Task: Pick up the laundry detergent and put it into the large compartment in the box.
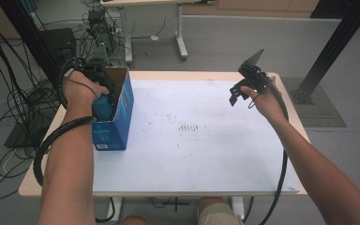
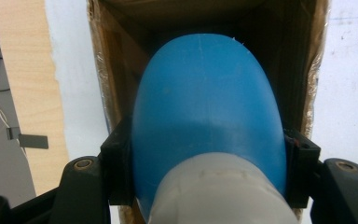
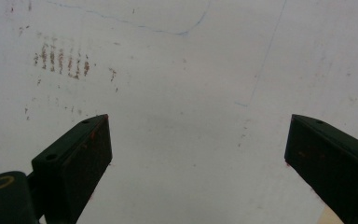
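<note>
Left claw [image 2: 208, 154] grips one blue bottle [image 2: 207, 107] inside one box [image 1: 121, 110].

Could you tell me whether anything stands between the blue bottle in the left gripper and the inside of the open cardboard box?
Nothing visible does. The left gripper is shut on the blue bottle, whose rounded end already points into the open cardboard box; the brown interior ahead of it looks empty. The right gripper hangs open, apart, over the table.

The person's left forearm reaches forward at the left, its hand [image 1: 80, 88] tilting the left gripper [image 2: 208, 154] downward with jaws clamped. The right arm stretches to the far right, its hand [image 1: 266, 101] holding the right gripper [image 3: 198, 149] raised, jaws spread wide.
</note>
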`<control>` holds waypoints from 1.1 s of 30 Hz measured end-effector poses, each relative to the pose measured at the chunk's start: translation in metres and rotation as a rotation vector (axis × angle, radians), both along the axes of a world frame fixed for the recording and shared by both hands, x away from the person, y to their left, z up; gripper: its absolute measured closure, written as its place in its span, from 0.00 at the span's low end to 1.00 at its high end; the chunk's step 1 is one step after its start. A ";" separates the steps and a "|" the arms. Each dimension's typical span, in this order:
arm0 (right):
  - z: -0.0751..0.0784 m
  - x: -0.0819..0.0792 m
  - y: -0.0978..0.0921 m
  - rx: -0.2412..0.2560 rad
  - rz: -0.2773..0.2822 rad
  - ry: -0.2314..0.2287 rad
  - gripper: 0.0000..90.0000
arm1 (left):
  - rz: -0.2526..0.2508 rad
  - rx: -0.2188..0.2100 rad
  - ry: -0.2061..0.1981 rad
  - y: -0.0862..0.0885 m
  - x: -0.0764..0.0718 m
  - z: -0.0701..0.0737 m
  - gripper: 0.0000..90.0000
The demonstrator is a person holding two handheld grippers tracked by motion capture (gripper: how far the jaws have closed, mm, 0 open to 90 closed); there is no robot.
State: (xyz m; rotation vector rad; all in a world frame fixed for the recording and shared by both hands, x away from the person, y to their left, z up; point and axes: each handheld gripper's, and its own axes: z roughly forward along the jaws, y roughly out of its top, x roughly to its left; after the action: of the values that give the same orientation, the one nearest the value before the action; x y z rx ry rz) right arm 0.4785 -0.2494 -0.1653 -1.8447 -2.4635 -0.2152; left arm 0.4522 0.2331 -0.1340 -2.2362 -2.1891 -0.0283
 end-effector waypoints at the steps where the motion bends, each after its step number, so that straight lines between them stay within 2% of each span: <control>1: 0.000 0.000 0.000 0.000 0.000 -0.001 0.08 | 0.000 -0.001 -0.001 0.000 0.000 -0.001 0.42; 5: -0.001 0.000 0.000 0.002 -0.001 0.000 0.08 | -0.004 -0.001 -0.003 0.000 -0.001 -0.007 0.42; 19: -0.002 0.001 0.000 -0.004 -0.003 0.006 0.08 | -0.035 0.007 0.027 -0.006 0.000 -0.029 0.42; 33: -0.002 0.002 0.001 0.002 -0.003 0.009 0.08 | -0.038 0.005 0.014 -0.005 -0.007 -0.030 0.42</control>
State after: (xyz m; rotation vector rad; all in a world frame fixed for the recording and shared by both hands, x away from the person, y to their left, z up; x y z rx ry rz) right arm 0.4800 -0.2488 -0.1676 -1.8440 -2.4544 -0.2094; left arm 0.4456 0.2282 -0.1637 -2.2684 -2.1373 -0.0182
